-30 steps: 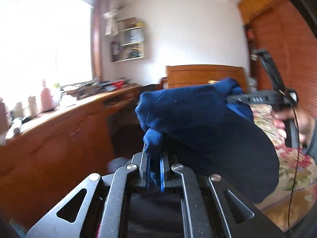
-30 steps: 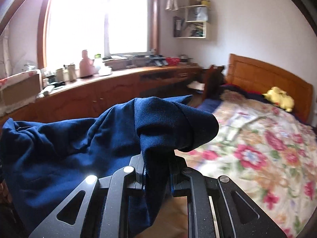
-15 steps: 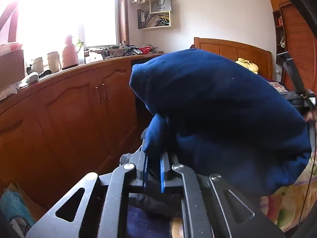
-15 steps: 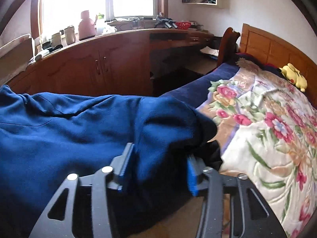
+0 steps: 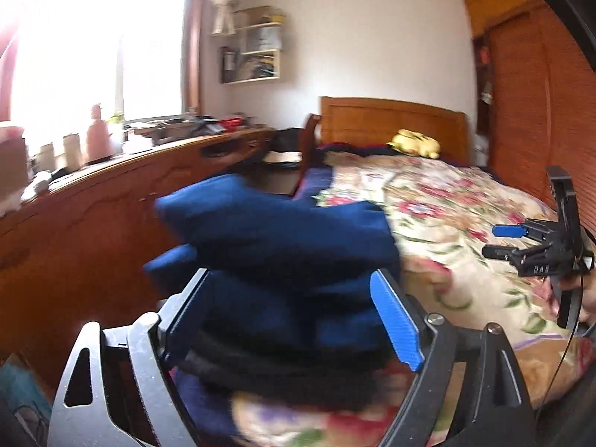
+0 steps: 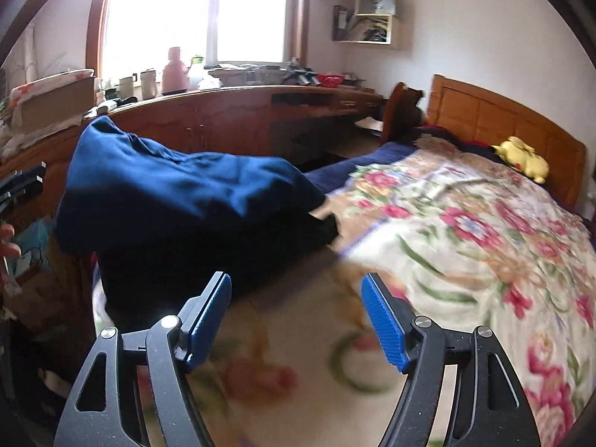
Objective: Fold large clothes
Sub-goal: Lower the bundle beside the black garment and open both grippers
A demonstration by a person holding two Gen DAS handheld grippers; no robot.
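1. Both grippers, which pinched the navy garment [image 5: 283,246] a second ago, have let go; their jaws are opening, so the fold has been dropped onto the floral bedspread [image 6: 465,231].
2. The left gripper [image 5: 294,316] has its fingers [image 5: 396,324] spread, with the bunched garment between and just beyond them, pads apparently not pressing it.
3. The right gripper [image 6: 298,320] has its fingers [image 6: 383,327] spread over bare bedspread; the garment [image 6: 186,201] lies ahead and left, near the left finger.
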